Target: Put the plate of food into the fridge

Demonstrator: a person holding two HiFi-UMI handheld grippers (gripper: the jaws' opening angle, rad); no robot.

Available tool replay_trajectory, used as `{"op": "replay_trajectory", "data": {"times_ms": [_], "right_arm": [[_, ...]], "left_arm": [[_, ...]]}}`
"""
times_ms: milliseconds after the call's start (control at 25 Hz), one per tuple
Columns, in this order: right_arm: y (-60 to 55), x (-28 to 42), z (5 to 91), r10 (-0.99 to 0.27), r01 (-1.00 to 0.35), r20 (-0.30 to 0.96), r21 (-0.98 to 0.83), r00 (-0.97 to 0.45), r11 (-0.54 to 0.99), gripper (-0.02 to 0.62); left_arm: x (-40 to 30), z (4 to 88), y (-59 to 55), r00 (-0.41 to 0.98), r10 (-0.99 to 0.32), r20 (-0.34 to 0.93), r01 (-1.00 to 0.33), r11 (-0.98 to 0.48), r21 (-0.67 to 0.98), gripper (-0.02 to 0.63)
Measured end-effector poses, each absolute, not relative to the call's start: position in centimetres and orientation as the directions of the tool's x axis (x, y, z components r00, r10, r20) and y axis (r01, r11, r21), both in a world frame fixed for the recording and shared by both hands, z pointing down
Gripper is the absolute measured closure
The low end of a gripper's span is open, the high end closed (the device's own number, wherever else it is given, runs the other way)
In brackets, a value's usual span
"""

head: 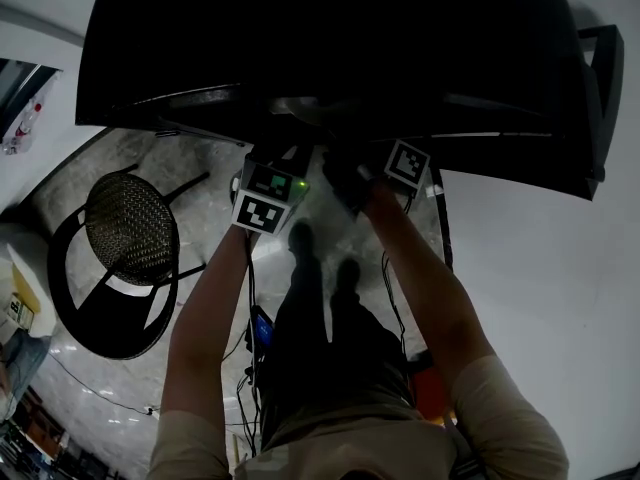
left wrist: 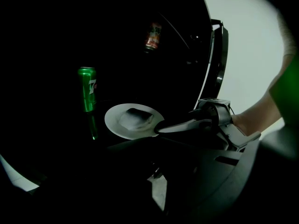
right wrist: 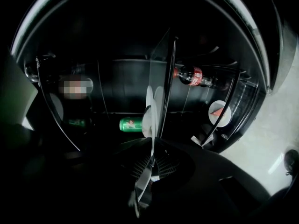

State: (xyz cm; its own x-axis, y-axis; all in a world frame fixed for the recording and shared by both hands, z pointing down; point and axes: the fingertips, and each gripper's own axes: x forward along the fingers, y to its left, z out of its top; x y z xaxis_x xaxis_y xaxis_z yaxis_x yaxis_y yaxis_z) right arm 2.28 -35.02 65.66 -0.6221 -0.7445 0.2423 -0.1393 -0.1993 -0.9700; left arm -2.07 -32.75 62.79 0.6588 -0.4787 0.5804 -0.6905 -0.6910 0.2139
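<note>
Round white plate (left wrist: 114,121) with its pale lump of food (left wrist: 136,118) is inside the dark black fridge (head: 330,48). The right gripper (left wrist: 160,129) pinches its rim at four o'clock. A green drinks can (left wrist: 87,88) stands at ten o'clock. The left gripper (head: 268,186) is too dark to tell whether its jaws are spread or together.

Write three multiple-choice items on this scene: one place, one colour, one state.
1. The plate is: A on the floor; B within the fridge; C on a chair.
2. The can beside the plate is: A red; B green; C blue.
3. The right claw is: A open, away from the plate; B shut on the can; C shut on the plate's rim.
Answers: B, the dark interior surrounds it; B, its body shows green; C, its tips pinch the rim.
</note>
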Motion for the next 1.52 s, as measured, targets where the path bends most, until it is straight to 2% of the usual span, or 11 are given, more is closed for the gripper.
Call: {"op": "replay_trajectory", "data": {"times_ms": [680,800,1000,1520], "right_arm": [[-35.1,2.0,65.3,-0.736,-0.153,0.239,-0.971,-0.634,-0.184,0.561],[-34.4,2.3,65.2,-0.724,-0.183,0.25,-0.968,-0.643,-0.172,0.561],[-34.4,2.6,65.6,-0.704,-0.32,0.351,-0.93,-0.618,-0.183,0.563],[-35.8,2.0,65.1,-0.711,-0.335,0.335,-0.931,-0.618,-0.147,0.571]], "left_arm": [[-1.9,63.9,-34.7,0.612,-0.541,0.576,-0.74,-0.649,0.177,0.594],[-1.9,63.9,-35.1,0.601,-0.553,0.577,-0.751,-0.638,0.171,0.594],[-2.1,64.0,-35.9,0.586,-0.567,0.579,-0.766,-0.62,0.168,0.594],[-3.9,63.4,-34.2,0.603,-0.572,0.556,-0.769,-0.602,0.215,0.594]]}}
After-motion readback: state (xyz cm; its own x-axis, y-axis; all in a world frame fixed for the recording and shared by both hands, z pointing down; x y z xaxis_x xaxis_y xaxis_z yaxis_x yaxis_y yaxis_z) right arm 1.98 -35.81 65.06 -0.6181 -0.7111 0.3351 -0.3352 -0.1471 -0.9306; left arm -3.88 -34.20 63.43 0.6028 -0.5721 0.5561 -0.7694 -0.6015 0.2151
